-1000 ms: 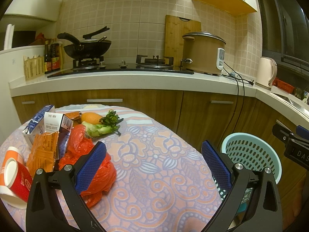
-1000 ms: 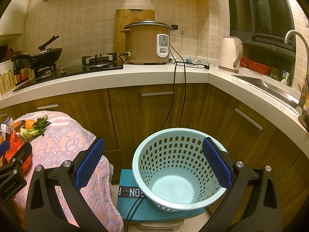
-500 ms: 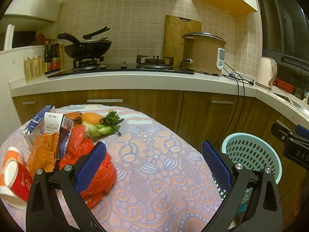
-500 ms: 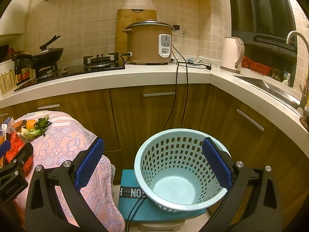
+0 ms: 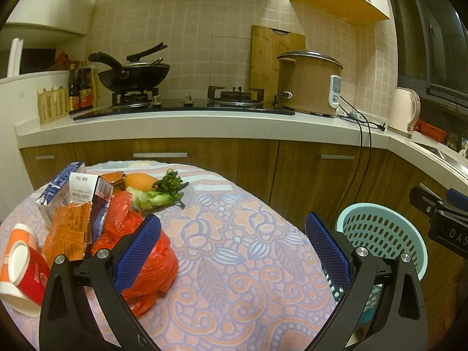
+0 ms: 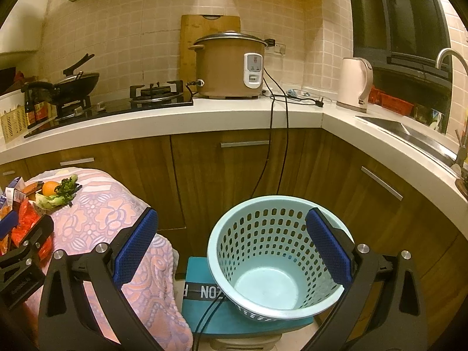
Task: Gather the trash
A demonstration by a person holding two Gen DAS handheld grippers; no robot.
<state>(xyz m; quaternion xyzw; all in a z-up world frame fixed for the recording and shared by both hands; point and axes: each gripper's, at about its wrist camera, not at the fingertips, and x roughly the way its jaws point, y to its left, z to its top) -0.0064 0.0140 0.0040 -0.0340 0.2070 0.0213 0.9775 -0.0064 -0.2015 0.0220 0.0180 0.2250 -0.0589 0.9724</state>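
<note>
Here both the left gripper (image 5: 232, 244) and right gripper (image 6: 231, 241) gape empty, the former's finger half-hiding the red bag (image 5: 146, 251).

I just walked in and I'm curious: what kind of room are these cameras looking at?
A home kitchen, most likely. A wok sits on a gas stove, a rice cooker and kettle stand on the counter, and a sink with a tap is set in the corner.

I see crumpled red plastic bag (image 5: 140, 251) on floral cloth, table's left | torn orange wrapper (image 5: 68, 231) beside it | red paper cups (image 5: 22, 269) tipped over | pale-blue perforated basket (image 6: 275, 257) upright, empty, on floor box.
</note>
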